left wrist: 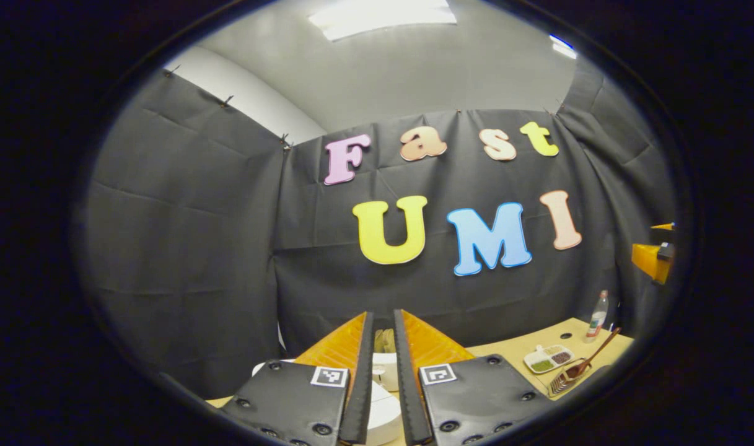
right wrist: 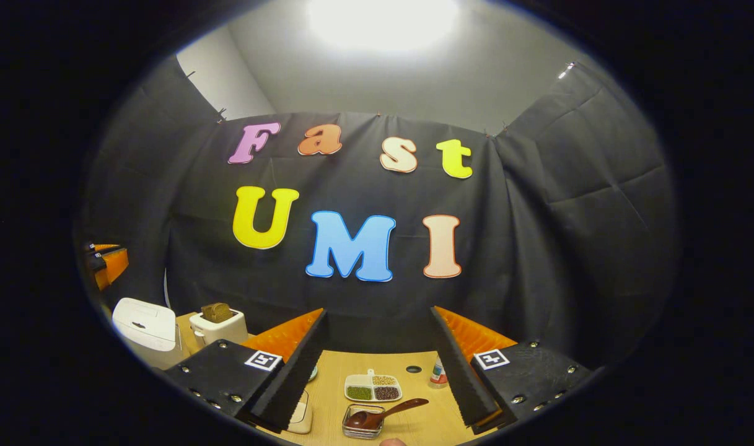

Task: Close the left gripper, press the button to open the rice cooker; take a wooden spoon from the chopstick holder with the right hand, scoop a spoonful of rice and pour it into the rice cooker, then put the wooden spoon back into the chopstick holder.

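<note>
While the left claw (left wrist: 383, 378) hangs above the white rice cooker (left wrist: 383, 409) with its fingers drawn close, a narrow slit between them and nothing pinched, the right claw (right wrist: 380, 371) stands spread wide over the tabletop (right wrist: 426, 427). Seen from the right gripper view, the wooden spoon (right wrist: 383, 414) lies with its bowl in a small clear holder (right wrist: 363, 428) near the front edge, its handle slanting up and to the right, long axis close to level. Just behind it sits a white divided dish (right wrist: 373, 388) of grains. Farther left stand the closed cooker (right wrist: 144, 328) and a toaster (right wrist: 219, 326) with bread, with the other claw (right wrist: 107, 263) above them.
</note>
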A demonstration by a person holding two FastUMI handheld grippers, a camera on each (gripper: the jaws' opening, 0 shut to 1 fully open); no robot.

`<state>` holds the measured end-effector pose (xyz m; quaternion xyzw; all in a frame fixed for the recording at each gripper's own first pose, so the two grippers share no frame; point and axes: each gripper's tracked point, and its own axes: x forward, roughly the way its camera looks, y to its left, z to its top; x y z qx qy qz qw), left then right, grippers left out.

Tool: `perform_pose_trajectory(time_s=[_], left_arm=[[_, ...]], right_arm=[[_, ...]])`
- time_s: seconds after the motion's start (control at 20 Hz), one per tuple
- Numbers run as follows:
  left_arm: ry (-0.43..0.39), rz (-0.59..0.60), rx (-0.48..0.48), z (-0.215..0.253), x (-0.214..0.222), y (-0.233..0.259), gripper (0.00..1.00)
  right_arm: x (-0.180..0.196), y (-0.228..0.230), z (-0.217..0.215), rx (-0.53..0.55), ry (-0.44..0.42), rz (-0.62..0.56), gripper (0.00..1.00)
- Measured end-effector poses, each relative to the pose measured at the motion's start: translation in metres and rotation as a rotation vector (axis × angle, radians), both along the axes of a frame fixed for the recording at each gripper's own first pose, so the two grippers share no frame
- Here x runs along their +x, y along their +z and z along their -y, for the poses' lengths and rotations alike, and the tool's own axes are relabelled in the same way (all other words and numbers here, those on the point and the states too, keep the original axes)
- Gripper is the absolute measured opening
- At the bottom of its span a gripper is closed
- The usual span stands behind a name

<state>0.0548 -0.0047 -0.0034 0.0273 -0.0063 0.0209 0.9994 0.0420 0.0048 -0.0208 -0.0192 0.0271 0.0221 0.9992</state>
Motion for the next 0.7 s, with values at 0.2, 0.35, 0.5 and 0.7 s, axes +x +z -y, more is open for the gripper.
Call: perform_pose_trajectory(time_s=[0.2, 0.35, 0.5, 0.7], left_arm=[[0.033, 0.008, -0.001, -0.01, 0.0, -0.001, 0.1], [0.033, -0.005, -0.004, -0.014, 0.005, -0.007, 0.08], [0.05, -0.039, 0.004, -0.024, 0.013, -0.026, 0.08], [0.084, -0.092, -0.005, -0.045, 0.022, -0.051, 0.08]], right_arm=[[0.0, 0.0, -0.002, -0.002, 0.003, 0.003, 0.97], [0.001, -0.003, -0.004, -0.003, 0.003, -0.003, 0.97], [0.001, -0.005, -0.006, -0.004, 0.002, -0.011, 0.97], [-0.001, -0.004, -0.007, -0.018, -0.002, -0.015, 0.97]])
